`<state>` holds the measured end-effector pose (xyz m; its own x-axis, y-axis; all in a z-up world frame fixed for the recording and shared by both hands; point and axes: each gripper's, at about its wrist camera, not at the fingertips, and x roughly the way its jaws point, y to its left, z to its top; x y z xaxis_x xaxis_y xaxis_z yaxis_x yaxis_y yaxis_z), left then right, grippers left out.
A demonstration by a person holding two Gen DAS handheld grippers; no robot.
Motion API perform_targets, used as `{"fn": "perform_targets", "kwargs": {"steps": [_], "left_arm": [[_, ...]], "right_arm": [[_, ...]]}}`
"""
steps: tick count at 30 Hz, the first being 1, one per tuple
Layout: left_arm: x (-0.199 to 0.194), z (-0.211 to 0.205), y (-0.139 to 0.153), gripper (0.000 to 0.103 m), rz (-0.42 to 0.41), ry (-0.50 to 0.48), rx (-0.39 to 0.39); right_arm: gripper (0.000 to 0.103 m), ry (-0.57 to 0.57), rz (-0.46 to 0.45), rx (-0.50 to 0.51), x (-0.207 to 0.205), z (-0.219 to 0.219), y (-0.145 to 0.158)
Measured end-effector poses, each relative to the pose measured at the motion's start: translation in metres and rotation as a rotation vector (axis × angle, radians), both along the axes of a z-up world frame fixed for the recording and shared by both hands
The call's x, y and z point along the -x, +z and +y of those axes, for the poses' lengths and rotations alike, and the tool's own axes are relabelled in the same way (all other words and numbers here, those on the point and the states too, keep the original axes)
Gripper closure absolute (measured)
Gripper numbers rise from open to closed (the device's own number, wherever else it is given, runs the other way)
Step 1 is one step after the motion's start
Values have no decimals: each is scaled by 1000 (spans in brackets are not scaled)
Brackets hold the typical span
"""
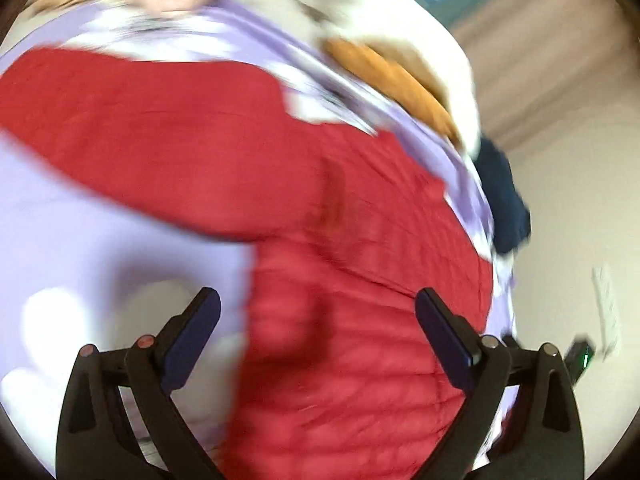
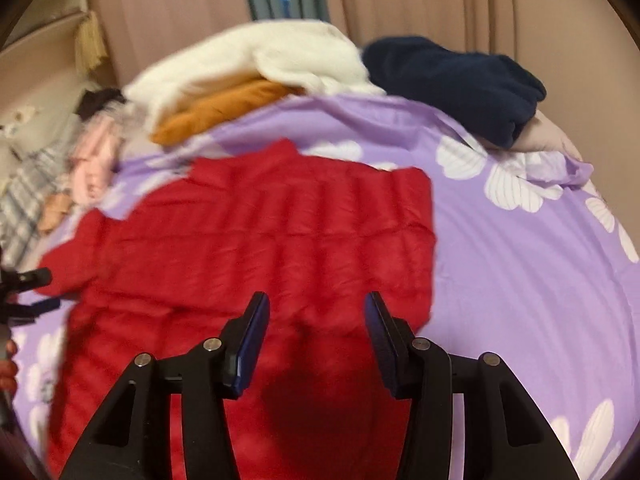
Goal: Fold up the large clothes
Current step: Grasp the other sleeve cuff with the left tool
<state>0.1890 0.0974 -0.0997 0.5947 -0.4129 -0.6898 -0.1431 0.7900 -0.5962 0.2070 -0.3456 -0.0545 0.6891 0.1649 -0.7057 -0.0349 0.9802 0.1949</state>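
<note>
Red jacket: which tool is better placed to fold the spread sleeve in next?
Probably left. In the right view the left tool sits open beside the sleeve, which lies spread on the sheet. The right tool hangs open over the jacket body, away from that sleeve.

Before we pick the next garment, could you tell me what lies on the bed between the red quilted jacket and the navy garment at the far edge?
In the right wrist view, only the bare lilac floral sheet separates the red quilted jacket from the navy garment.
</note>
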Motion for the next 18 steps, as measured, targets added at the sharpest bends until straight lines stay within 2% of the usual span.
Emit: {"fn": "perform_targets", "kwargs": {"steps": [4, 8, 12, 18], "left_arm": [[43, 79, -14, 4, 35, 207, 89], [68, 128, -30, 4, 59, 332, 208], [75, 150, -37, 4, 20, 387, 311], [55, 161, -51, 4, -16, 414, 449]], "right_arm": [[53, 62, -21, -56, 34, 21, 6], [52, 107, -16, -105, 55, 44, 4], [52, 119, -10, -139, 62, 61, 1], [52, 137, -7, -130, 62, 82, 3]]}}
